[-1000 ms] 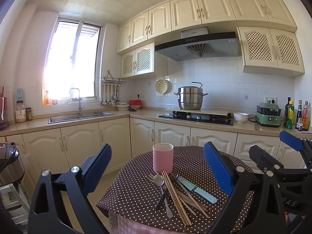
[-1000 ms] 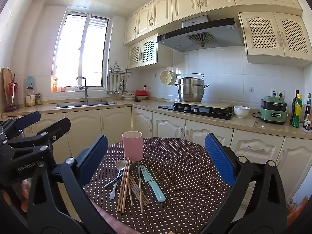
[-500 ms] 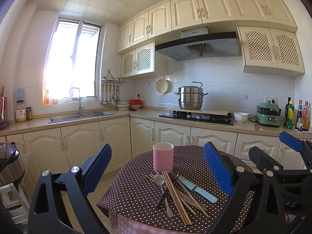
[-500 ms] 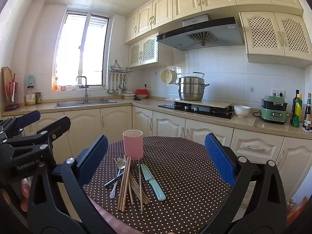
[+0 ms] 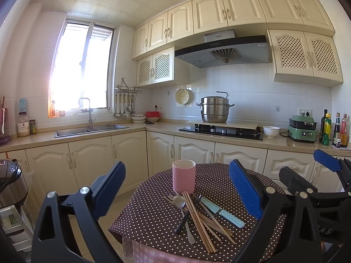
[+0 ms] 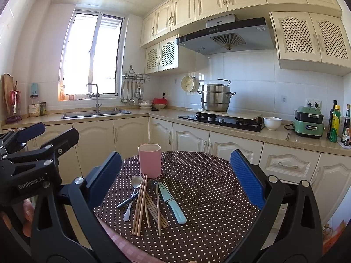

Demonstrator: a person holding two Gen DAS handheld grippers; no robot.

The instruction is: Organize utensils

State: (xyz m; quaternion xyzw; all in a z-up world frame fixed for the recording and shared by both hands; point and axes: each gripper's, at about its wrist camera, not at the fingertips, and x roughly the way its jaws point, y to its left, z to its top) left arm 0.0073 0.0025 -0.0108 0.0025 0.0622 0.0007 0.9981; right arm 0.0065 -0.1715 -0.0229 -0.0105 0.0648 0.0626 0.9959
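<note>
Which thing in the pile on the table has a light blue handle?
The knife, lying at the right edge of the pile. The chopsticks are plain wood, and the spoon is all silver.

The pink cup (image 6: 150, 161) stands just behind the utensil pile (image 6: 149, 201); the tablecloth (image 6: 215, 188) right of it lies bare.

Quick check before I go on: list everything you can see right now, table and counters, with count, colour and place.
cup: one, pink, upright behind the utensil pile
chopsticks: several, wooden, piled on table
spoon: one, silver, pile's left side
knife: one, light blue, pile's right side
tablecloth: one, brown with white dots
steamer pot: one, steel, on stove
bowl: one, white, right of stove
cooker: one, green, right counter
bottles: several, far right counter
left gripper: fingers apart, empty
right gripper: fingers apart, empty
</note>
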